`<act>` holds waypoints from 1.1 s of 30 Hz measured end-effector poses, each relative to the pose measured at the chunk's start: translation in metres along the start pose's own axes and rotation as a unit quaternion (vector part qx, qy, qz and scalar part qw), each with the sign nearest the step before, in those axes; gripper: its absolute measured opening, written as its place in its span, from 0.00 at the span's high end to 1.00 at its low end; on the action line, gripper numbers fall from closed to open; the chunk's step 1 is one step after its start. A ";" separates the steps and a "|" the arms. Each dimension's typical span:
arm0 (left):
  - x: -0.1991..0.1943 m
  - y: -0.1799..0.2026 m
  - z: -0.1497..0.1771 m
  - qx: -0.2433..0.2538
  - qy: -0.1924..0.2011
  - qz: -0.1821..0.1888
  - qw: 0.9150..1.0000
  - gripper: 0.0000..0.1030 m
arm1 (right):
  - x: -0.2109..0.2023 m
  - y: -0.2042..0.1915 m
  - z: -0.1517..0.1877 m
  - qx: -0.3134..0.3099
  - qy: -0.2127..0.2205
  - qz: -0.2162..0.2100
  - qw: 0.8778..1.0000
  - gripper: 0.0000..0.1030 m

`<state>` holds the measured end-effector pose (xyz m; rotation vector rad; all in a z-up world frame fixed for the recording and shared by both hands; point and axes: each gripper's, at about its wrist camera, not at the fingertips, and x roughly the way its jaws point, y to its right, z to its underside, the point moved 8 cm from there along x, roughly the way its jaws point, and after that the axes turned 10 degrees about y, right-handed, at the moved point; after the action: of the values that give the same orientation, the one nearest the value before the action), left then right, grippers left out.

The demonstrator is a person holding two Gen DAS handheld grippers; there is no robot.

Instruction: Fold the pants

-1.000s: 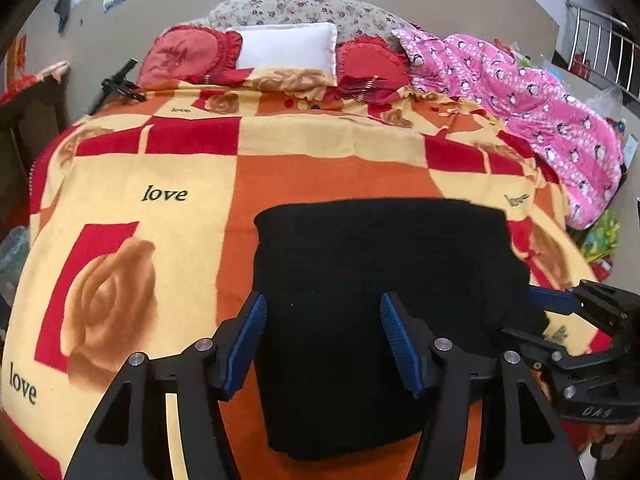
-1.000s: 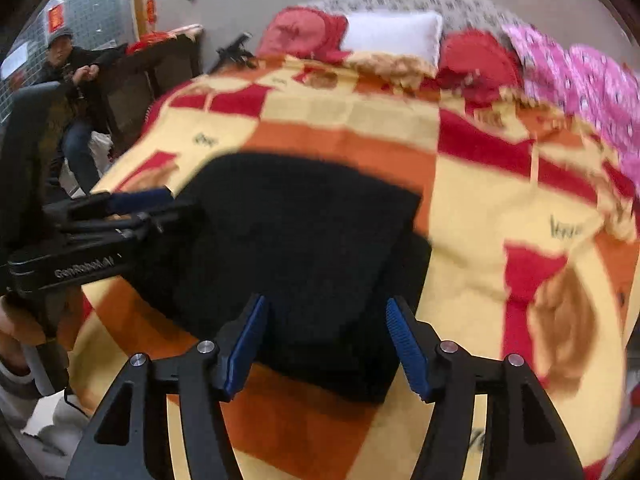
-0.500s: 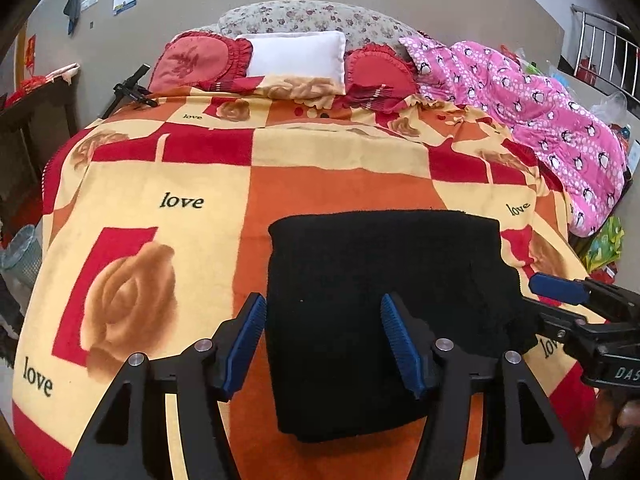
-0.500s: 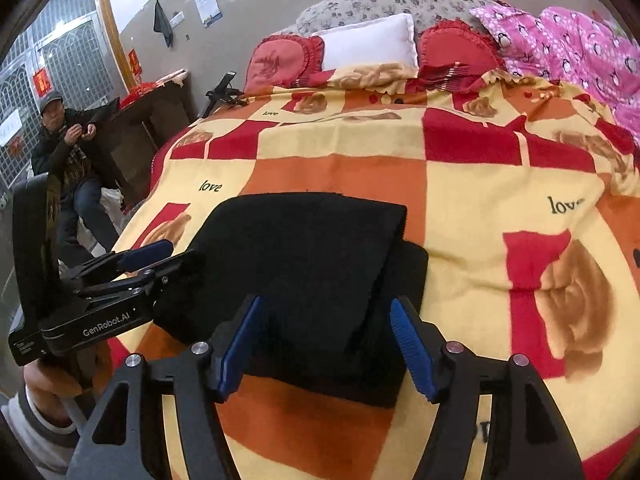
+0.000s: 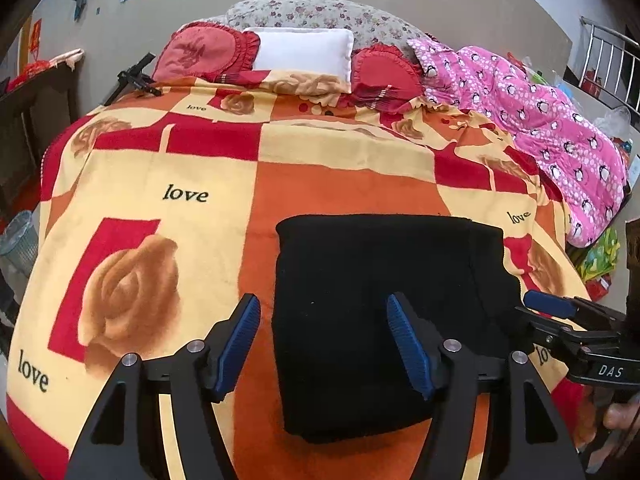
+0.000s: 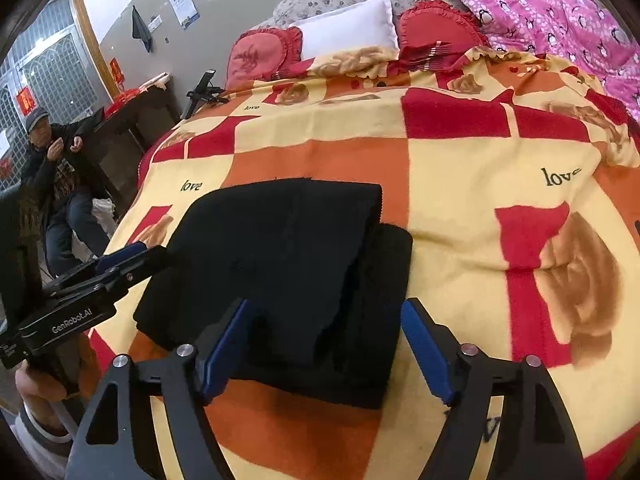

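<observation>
1. Opening at that moment, the jaws of my left gripper [image 5: 322, 346] stood fairly wide in the lower middle of the left wrist view, with nothing pressed between the pads; the near left edge of the black pants [image 5: 384, 312] showed in the gap, lying on the blanket below them.
2. My right gripper [image 6: 328, 350] was opening too, its jaws wider, with the near end of the pants [image 6: 288, 264] visible between the fingers but not gripped.
3. The pants sat in the centre of both views as a compact dark rectangle on the patterned blanket [image 5: 168, 184].
4. I judged the folding essentially finished: layers were stacked, and both grippers were free of the cloth.
5. In the right wrist view the top layer stopped short of a lower layer sticking out on the right, so a little squaring up might have remained.
6. The fabric was so dark that I could not count folds or find waistband or hems.
7. The near edge of the bundle was partly covered by my own fingers.
8. Each gripper appeared only partly at the side edge of the other's view.
9. A seated person [image 6: 52, 160] at far left was too distorted to read.
</observation>
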<state>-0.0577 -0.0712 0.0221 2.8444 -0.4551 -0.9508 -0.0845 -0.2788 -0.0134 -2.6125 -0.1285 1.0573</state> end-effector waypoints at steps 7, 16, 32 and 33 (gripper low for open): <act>0.005 -0.003 -0.002 -0.009 -0.008 0.010 1.000 0.29 | 0.009 0.010 0.003 0.038 -0.015 -0.005 0.999 0.19; 0.021 -0.024 0.002 -0.069 -0.039 0.047 0.996 0.25 | 0.018 0.019 0.008 0.079 -0.027 -0.033 0.996 0.15; 0.065 -0.019 0.002 -0.083 -0.062 0.066 0.992 0.15 | 0.045 0.009 0.001 0.061 -0.025 -0.053 0.996 0.05; 0.065 -0.016 0.003 -0.082 -0.061 0.065 0.993 0.15 | 0.046 0.007 0.001 0.056 -0.024 -0.051 0.997 0.04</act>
<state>-0.0058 -0.0762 -0.0202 2.5865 -0.5408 -1.0854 -0.0523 -0.2762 -0.0471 -2.4536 -0.2050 1.0617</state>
